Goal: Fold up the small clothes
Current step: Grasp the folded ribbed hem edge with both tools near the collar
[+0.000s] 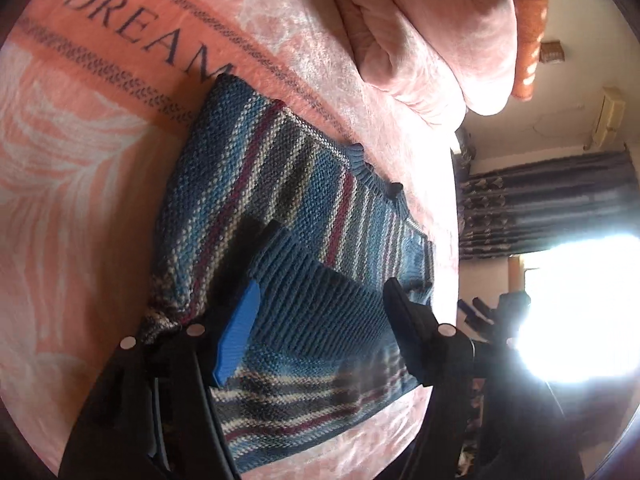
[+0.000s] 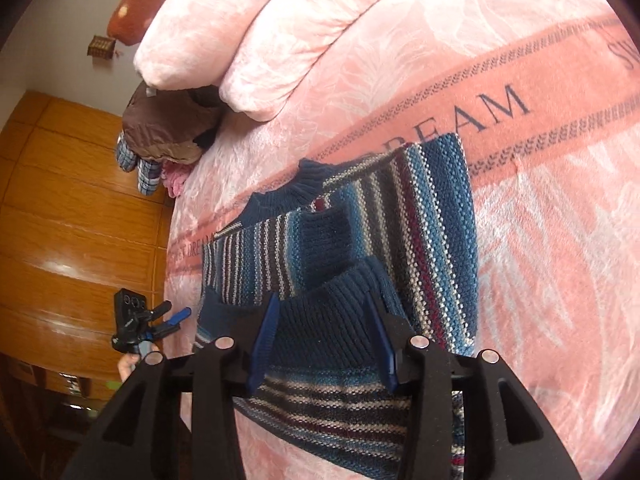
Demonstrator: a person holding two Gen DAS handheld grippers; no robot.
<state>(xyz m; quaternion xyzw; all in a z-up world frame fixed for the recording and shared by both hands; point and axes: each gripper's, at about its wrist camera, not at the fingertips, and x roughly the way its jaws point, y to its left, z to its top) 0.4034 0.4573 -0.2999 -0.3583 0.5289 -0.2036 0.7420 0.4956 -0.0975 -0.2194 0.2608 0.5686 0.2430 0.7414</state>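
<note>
A small knitted sweater (image 1: 260, 168) (image 2: 436, 220) with blue, white and maroon stripes lies flat on a pink blanket (image 1: 80, 160) (image 2: 540, 240). Its sleeves are folded inward over the body. In the left wrist view my left gripper (image 1: 328, 256) stands open just above the dark blue ribbed cuff (image 1: 320, 304), its fingers wide apart. My right gripper (image 2: 322, 304) is also open, and a ribbed cuff (image 2: 328, 328) lies between and under its blue-padded fingers (image 2: 269, 320). The sweater's collar (image 2: 308, 180) points toward the bed's edge.
A folded pink quilt (image 1: 420, 32) (image 2: 280, 40) lies at the head of the bed. Brown and plaid clothes (image 2: 168, 128) are heaped at the bed's edge beside a wooden wardrobe (image 2: 60, 200). A dark curtain (image 1: 540, 200) and a glaring window (image 1: 580, 300) lie past the other edge.
</note>
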